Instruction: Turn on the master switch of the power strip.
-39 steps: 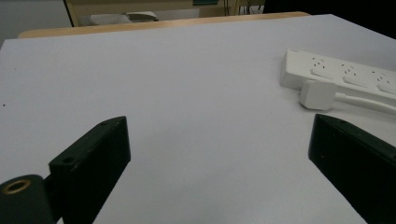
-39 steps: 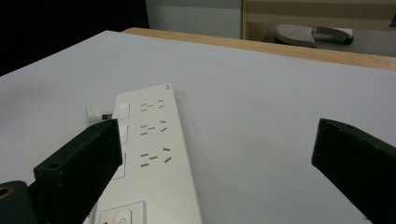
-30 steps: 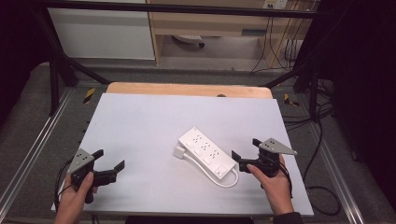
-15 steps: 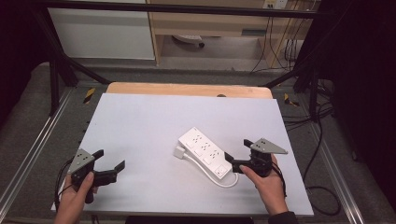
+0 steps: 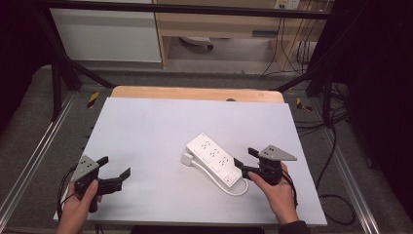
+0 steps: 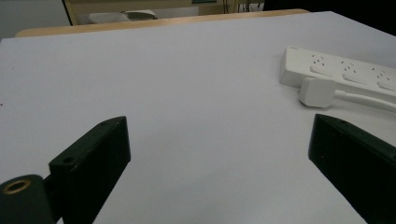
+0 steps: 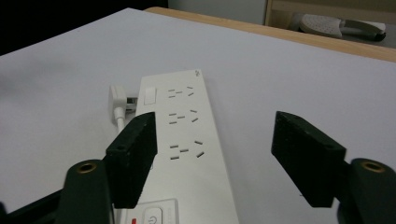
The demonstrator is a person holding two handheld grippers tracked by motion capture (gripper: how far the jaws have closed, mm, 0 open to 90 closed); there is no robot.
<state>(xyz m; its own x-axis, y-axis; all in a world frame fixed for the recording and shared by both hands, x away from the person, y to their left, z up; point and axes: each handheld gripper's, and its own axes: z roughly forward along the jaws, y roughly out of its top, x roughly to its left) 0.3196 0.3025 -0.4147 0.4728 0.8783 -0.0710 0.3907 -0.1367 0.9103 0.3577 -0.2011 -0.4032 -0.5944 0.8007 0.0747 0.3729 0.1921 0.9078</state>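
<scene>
With its fingers apart and just closing in around the near end of the white power strip lying mid-worktop, the right gripper is needing to straddle it squarely before clamping, while the left gripper is waiting open well to the strip's left.

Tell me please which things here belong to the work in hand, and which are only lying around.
In the work:
- white power strip, its near end between the jaws of the right gripper, which have just been closing but do not press it
- its plug and cord

Lying around:
- left gripper, open, over bare table
- yellow-black pieces on the floor
</scene>
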